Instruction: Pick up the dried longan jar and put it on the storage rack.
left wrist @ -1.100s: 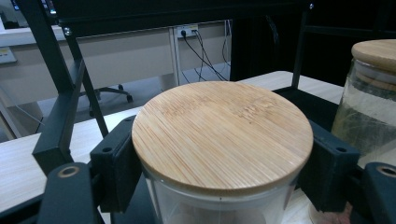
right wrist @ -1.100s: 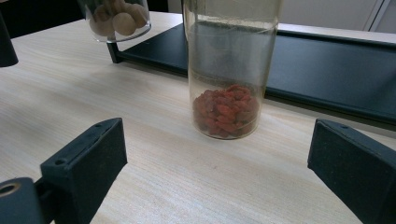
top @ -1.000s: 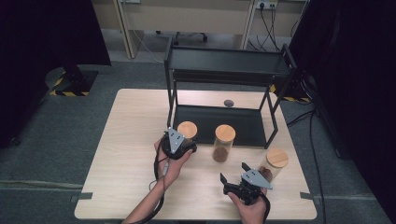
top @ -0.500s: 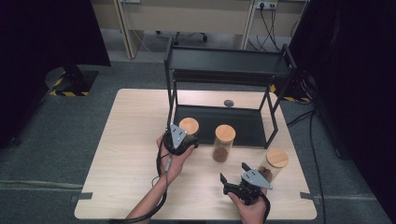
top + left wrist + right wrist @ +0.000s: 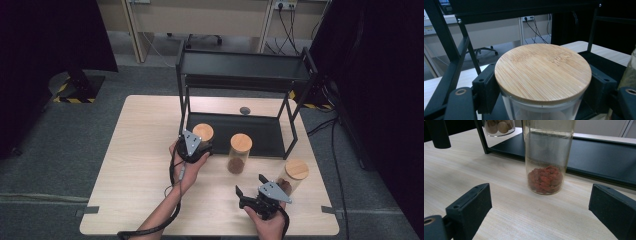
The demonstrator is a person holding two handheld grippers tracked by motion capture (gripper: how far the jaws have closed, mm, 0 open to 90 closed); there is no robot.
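My left gripper [image 5: 196, 149] has its two black, matte jaws clamped on a glass jar [image 5: 541, 107] just below its lid [image 5: 543, 72], one pad on each side of the clear round wall. The lid is a flat bamboo disc with fine straight grain, and it overhangs the glass slightly. In the high view this jar stands at the front left corner of the black metal rack [image 5: 243, 70], at the edge of its lower shelf [image 5: 260, 131]. From my right gripper view I can see pale round balls [image 5: 499, 126] in the bottom of it.

My right gripper [image 5: 252, 187] holds nothing; its blocky black jaws stand wide apart above the table [image 5: 140, 145], which is light wood with a faint lengthwise grain. Straight ahead of them, near but not touching, stands a second jar [image 5: 548, 155], a tall clear cylinder with a heap of small wrinkled red berries [image 5: 545, 179] at the bottom. It sits on the table just in front of the rack's shelf. A third bamboo-lidded jar [image 5: 294, 175] stands just beside my right gripper, toward the table's right edge.
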